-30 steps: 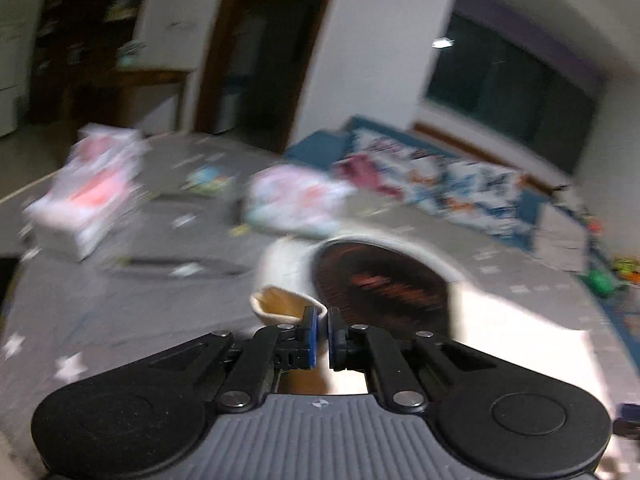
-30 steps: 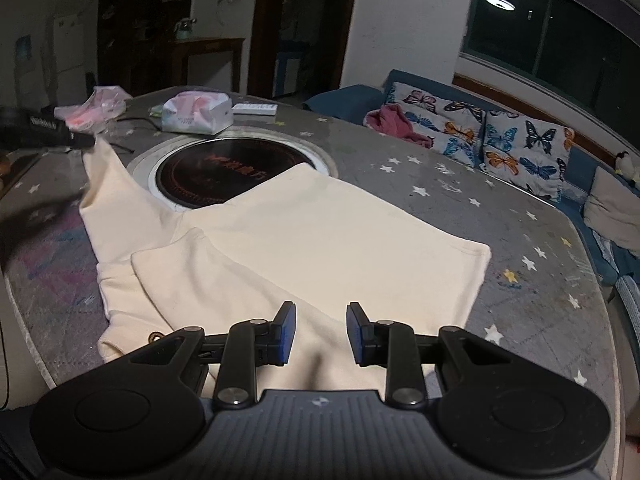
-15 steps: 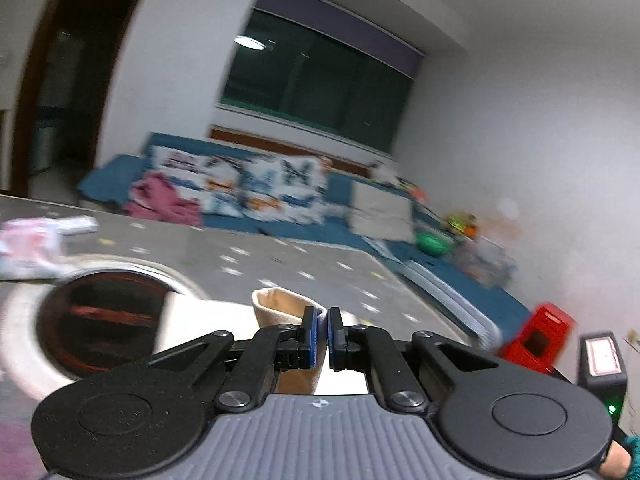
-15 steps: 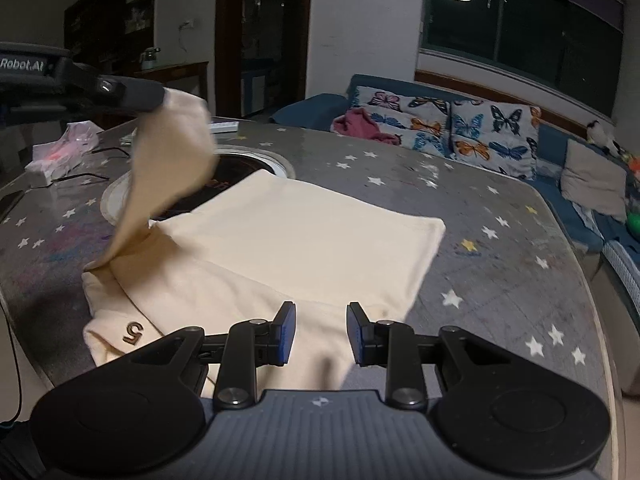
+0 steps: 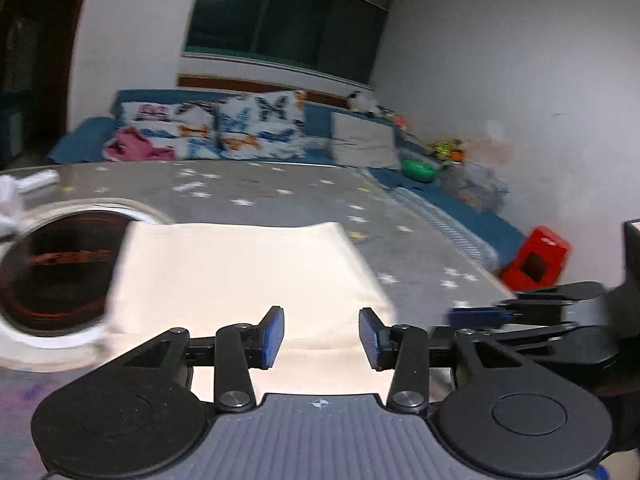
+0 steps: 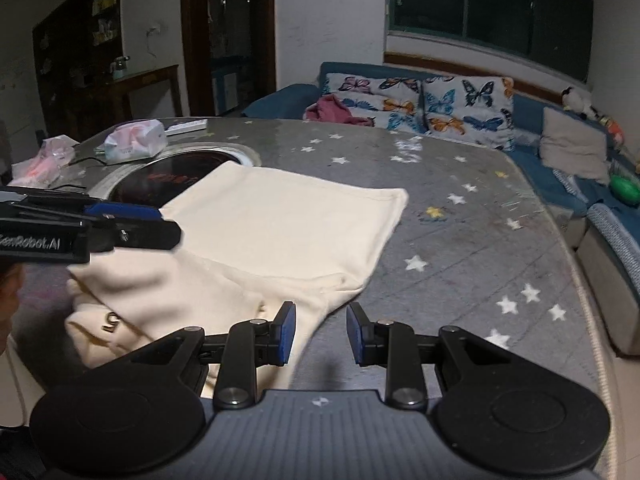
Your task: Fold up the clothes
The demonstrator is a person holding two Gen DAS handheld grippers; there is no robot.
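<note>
A cream garment [image 6: 280,236] lies folded on the grey star-patterned table [image 6: 460,240], one sleeve laid over its body; a small "5" mark shows near its lower left. It also shows in the left wrist view [image 5: 240,280]. My left gripper [image 5: 321,338] is open and empty just above the garment's near edge; it also shows in the right wrist view [image 6: 132,224] at the left. My right gripper [image 6: 320,334] is open and empty over the garment's lower right corner; it also shows in the left wrist view [image 5: 500,314] at the right.
A round black induction hob [image 6: 160,176] is set in the table, partly under the garment. A tissue pack [image 6: 134,144], a remote and a pink bag [image 6: 44,160] lie at the far left. A blue sofa with butterfly cushions [image 6: 420,108] stands behind. The table edge curves at the right.
My left gripper carried the sleeve across over the garment, then opened and let it go. The sleeve now lies on the body. My right gripper stayed open, shifting slightly right.
</note>
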